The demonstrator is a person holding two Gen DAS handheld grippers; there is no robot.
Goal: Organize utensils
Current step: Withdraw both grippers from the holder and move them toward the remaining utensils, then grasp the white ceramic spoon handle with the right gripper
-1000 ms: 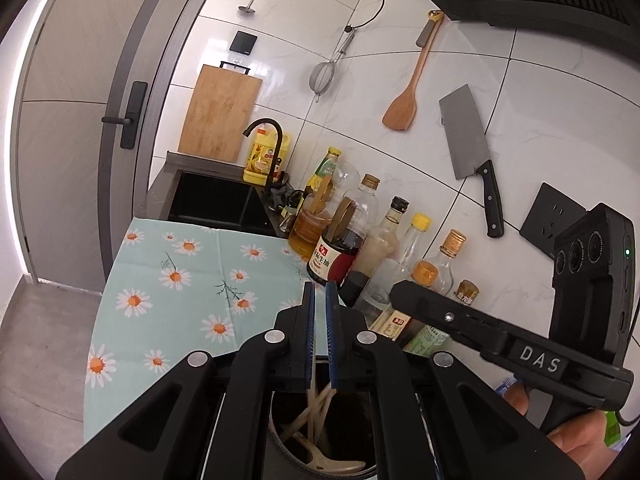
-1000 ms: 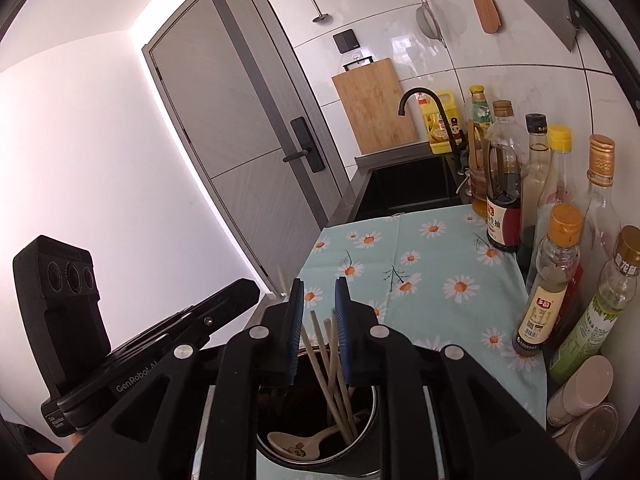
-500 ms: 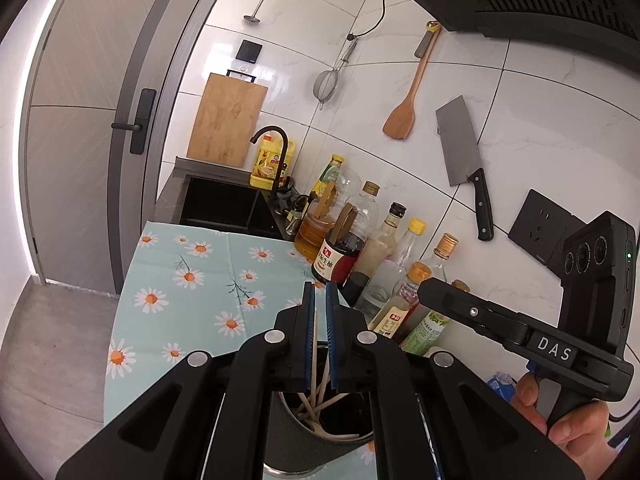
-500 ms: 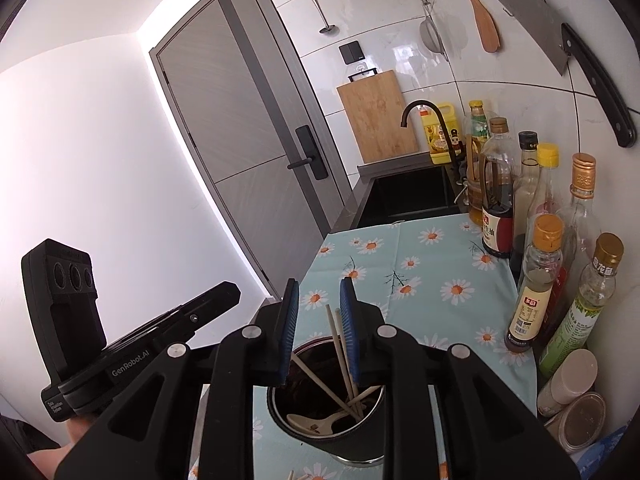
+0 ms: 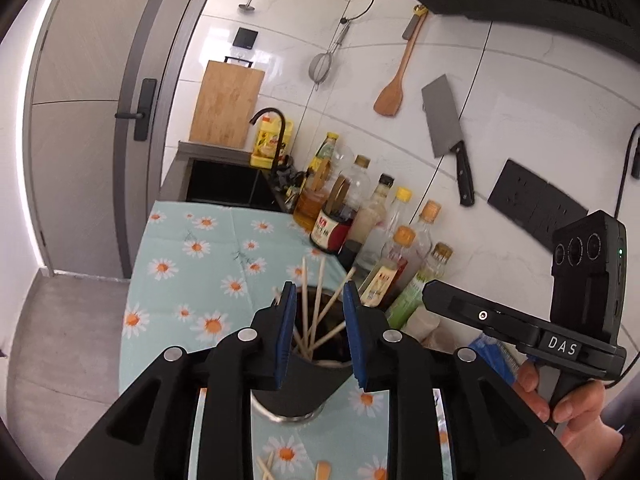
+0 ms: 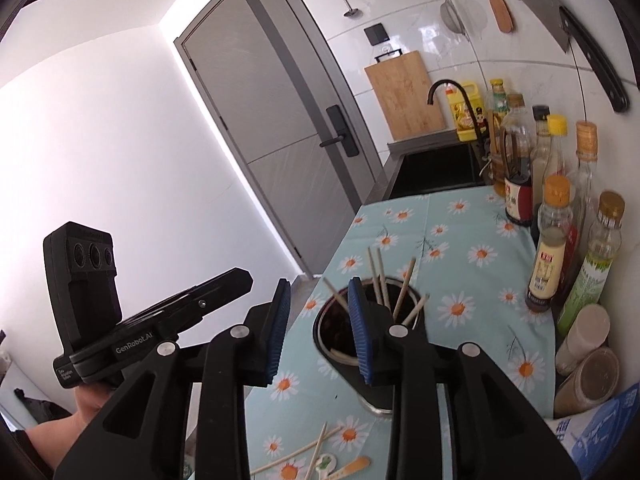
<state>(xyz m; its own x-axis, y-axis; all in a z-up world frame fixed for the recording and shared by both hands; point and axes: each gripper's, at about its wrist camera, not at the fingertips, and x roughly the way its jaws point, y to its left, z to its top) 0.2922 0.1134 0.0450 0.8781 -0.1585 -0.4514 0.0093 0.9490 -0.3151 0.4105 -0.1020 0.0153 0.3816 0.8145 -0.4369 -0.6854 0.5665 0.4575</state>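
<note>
**Both grippers released above the chopstick holder**

While I watch the left wrist view, my left hand-held gripper (image 5: 316, 334) sits low in the centre of the frame with its blue pads (image 5: 283, 344) spread apart and nothing between them. Just behind the gap stands the dark utensil holder (image 5: 298, 390) on the daisy-print cloth of the desk (image 5: 188, 264), and several chopsticks (image 5: 318, 304) fan up out of it. At the bottom edge of that frame I see loose sticks (image 5: 264, 468) lying on the cloth.

From the right wrist view, my right hand-held gripper (image 6: 318, 330) is released too, its jaws wide and empty. Its right pad overlaps the near rim of the utensil holder (image 6: 340, 332), which sits just right of centre; I cannot tell whether they touch. Chopsticks (image 6: 406, 290) lean against the holder's rim. More loose sticks (image 6: 316, 446) and a spoon (image 6: 322, 462) lie on the cloth at the bottom centre of the frame. Sauce bottles (image 6: 552, 248) line the right side against the wall.
</note>
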